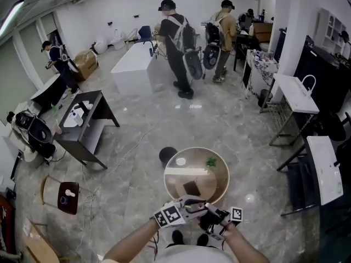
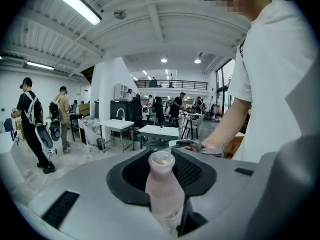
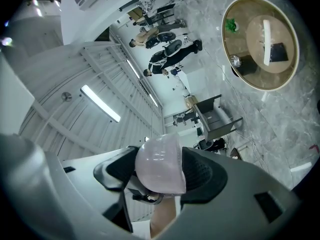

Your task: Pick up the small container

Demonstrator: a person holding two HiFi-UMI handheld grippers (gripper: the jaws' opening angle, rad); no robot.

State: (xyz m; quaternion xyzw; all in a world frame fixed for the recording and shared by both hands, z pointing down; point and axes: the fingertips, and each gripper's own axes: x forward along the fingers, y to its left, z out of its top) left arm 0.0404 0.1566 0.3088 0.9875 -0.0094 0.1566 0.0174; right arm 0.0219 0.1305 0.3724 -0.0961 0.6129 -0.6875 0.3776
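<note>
Left gripper (image 2: pixel 162 180): jaws closed on the small container (image 2: pixel 164 186), a frosted bottle with its open mouth pointing away from the camera and something pale inside. Right gripper (image 3: pixel 160 173): jaws closed on a frosted rounded piece (image 3: pixel 159 165); you cannot tell whether it is a cap or a second vessel. In the head view you hold both grippers close together, low and near your body, short of the near rim of the round desk (image 1: pixel 218 183). Judgement: the pickup is done, since the container is off the desk and in the left jaws; only carrying or setting down remains, if anything. On the desk lie a white disc (image 1: pixel 180 161), a green item (image 1: pixel 211 161), a white strip (image 1: pixel 186 171) and a dark square (image 1: pixel 191 188), all toward the middle, with bare margin by the rim. Around the desk there is open marble floor, a floor cable (image 1: pixel 127 151) to your left and a dark side table (image 1: pixel 88 126) well apart. The people at the far end are well clear.
</note>
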